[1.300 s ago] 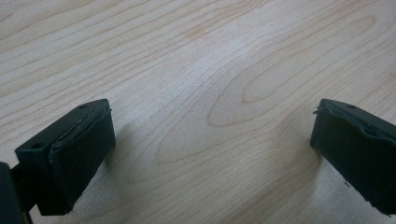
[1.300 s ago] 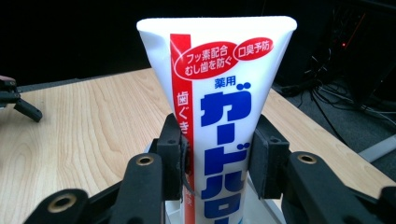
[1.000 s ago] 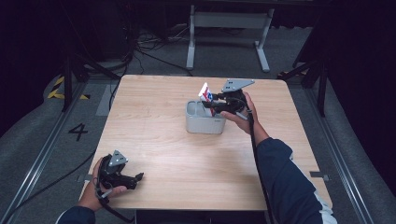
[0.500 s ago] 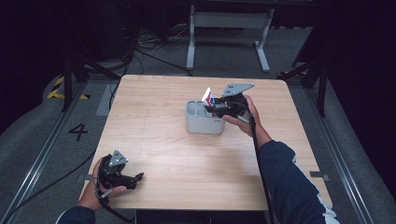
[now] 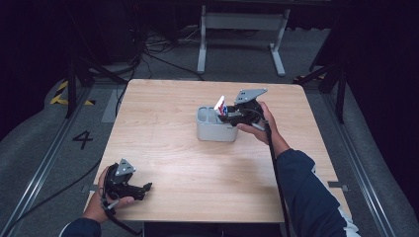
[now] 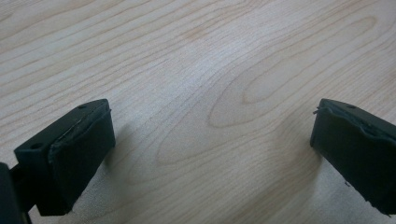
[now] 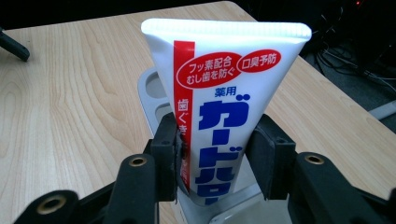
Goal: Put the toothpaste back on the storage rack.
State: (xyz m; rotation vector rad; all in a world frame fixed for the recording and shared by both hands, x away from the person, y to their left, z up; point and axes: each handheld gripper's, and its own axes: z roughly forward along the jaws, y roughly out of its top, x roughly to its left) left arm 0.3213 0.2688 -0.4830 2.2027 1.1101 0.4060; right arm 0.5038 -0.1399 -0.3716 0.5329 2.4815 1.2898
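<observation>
Right tool (image 5: 228, 112) clamps a toothpaste tube (image 7: 219, 98) upright, long axis vertical, flat crimped end up, right over the grey holder (image 5: 210, 129) mid-tabletop, so it goes straight down; left tool (image 5: 143, 188) rests open, well apart.

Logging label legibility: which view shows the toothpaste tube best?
The right gripper view: the toothpaste tube stands close up, print readable, clamped between the fingers. The high view shows only its small top above the grey holder.
</observation>
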